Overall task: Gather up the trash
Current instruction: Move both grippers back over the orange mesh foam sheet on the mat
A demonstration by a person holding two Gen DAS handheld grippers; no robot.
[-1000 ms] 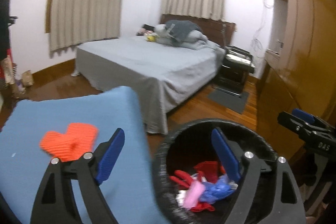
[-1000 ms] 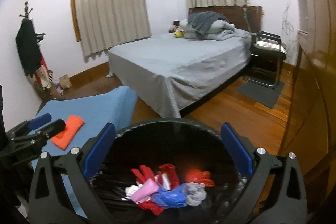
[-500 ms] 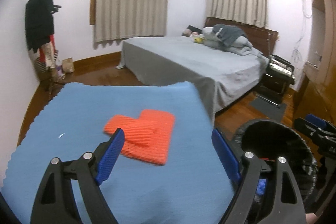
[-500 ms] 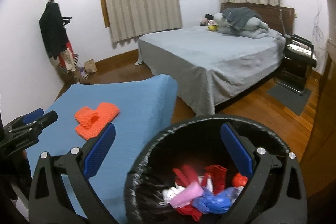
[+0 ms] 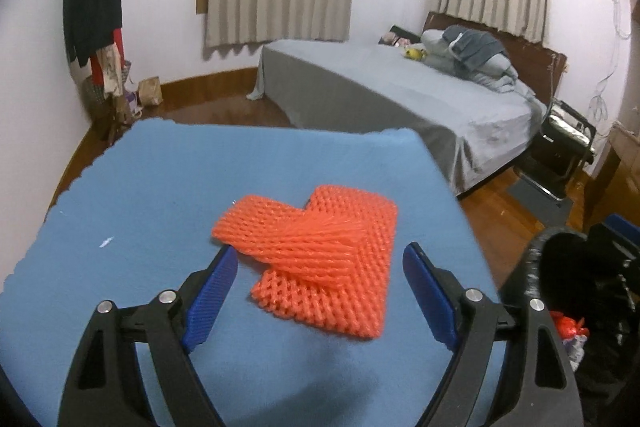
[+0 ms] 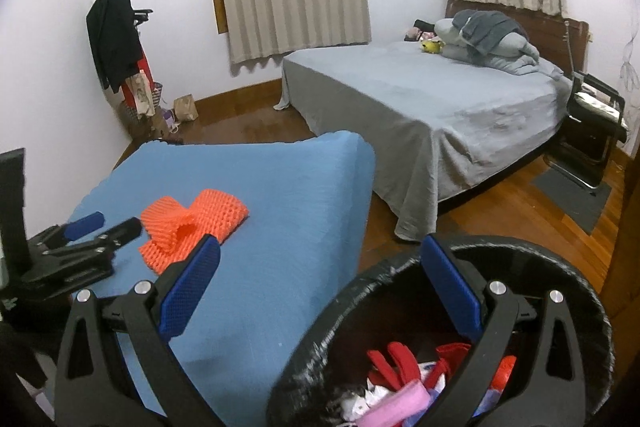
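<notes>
Both claws have swung from the bin (image 6: 568, 271) toward the blue bench (image 5: 160, 195). Left claw (image 5: 320, 291) hangs wide open, orange net (image 5: 320, 247) at its 12 o'clock. Right claw (image 6: 320, 287) is open too, holding nothing.

Left gripper (image 5: 320, 291): two black plastic fingers with triangular cut-outs near the base, each faced on the inner side with a flat blue ribbed pad (image 5: 210, 301). Two round silver screw heads sit on top of each finger. Right gripper (image 6: 320, 285): same build, black skeleton arms, blue textured pads (image 6: 452, 291), paired silver screws, open triangular windows in the frame. Seen side-on from the right wrist view, the left unit shows stacked black linkage bars and one blue pad tip.
</notes>
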